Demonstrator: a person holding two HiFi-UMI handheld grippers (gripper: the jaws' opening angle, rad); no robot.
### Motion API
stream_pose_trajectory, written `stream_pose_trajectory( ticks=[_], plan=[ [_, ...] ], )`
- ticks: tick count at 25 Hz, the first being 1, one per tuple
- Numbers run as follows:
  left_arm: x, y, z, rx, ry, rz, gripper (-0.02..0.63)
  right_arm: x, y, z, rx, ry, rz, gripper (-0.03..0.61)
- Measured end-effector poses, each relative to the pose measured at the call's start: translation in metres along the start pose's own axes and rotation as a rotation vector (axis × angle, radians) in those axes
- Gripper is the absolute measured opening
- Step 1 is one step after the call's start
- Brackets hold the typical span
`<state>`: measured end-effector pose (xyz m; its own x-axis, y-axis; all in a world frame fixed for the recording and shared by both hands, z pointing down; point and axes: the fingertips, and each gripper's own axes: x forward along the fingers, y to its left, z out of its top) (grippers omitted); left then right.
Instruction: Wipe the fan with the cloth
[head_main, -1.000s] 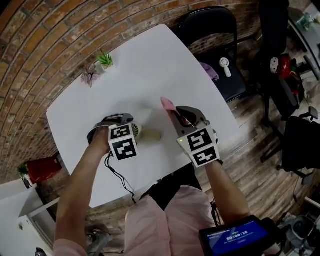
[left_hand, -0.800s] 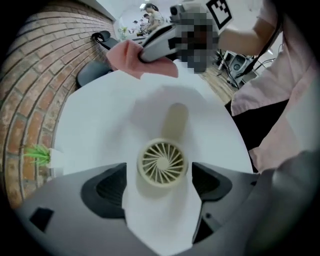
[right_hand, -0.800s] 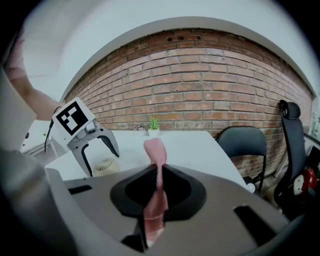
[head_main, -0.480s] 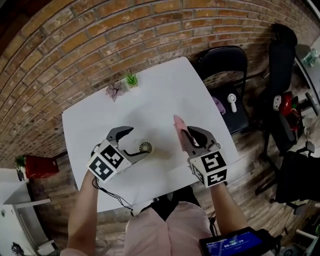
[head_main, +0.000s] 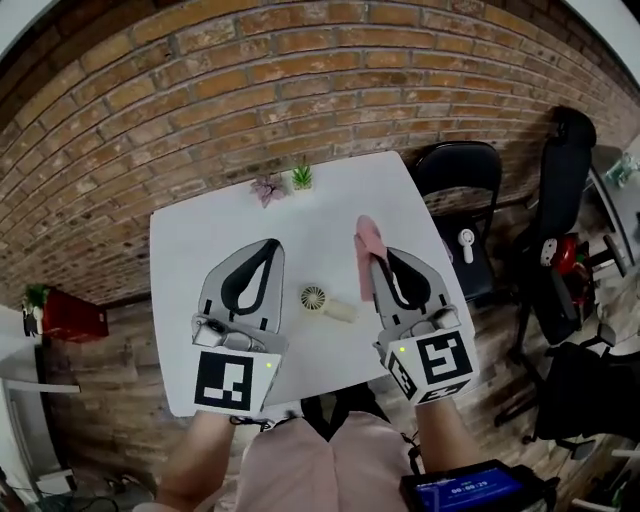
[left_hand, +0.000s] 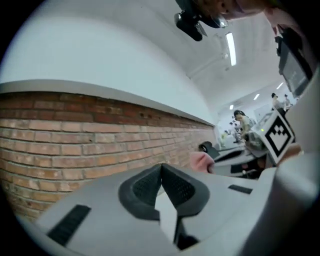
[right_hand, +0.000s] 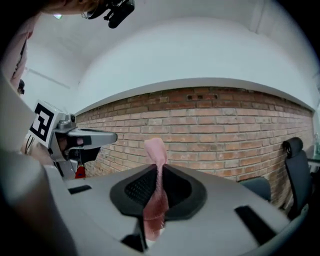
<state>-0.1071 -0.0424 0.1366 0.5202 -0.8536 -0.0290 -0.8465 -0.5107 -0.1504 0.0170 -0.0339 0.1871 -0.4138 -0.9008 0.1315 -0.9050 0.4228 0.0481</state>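
Note:
A small cream hand fan (head_main: 316, 298) lies on the white table (head_main: 200, 250), between and below my two raised grippers; neither touches it. My left gripper (head_main: 272, 243) is held level above the table, its jaws just closed, tip against tip, with nothing between them (left_hand: 161, 167). My right gripper (head_main: 372, 256) is shut on a pink cloth (head_main: 366, 252), which sticks out past the fingertips and also hangs down between the jaws (right_hand: 156, 155). The cloth shows in the left gripper view as well (left_hand: 201, 161). Both grippers point at the brick wall.
Two small potted plants (head_main: 268, 188) (head_main: 301, 178) stand at the table's far edge by the brick wall (head_main: 250, 80). A black chair (head_main: 458, 170) with a white item on its seat is at the right, an office chair (head_main: 568, 180) beyond it. A red object (head_main: 75, 318) sits on the floor at left.
Both grippers rose from the tabletop toward the camera. The left gripper rolled over and went from open beside the fan to shut and empty. The fan stayed on the table.

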Motion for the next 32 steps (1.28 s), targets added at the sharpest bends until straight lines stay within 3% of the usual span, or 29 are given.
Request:
stream_pose_trajectory(
  ticks=[2, 5, 9, 32],
  plan=[
    [-0.012, 0.011, 0.019, -0.036, -0.047, 0.079, 0.012, -0.006, 0.011, 0.014, -0.01, -0.033, -0.009, 0.037],
    [-0.022, 0.016, 0.037, -0.004, -0.098, 0.111, 0.012, -0.015, 0.023, 0.031, -0.028, -0.071, -0.02, 0.035],
    [-0.03, 0.01, 0.045, -0.035, -0.109, 0.105, 0.012, -0.024, 0.033, 0.041, -0.051, -0.094, -0.035, 0.034],
    [-0.03, -0.017, 0.033, 0.002, -0.069, 0.051, 0.012, -0.03, 0.032, 0.045, -0.063, -0.094, -0.059, 0.026]
  ],
)
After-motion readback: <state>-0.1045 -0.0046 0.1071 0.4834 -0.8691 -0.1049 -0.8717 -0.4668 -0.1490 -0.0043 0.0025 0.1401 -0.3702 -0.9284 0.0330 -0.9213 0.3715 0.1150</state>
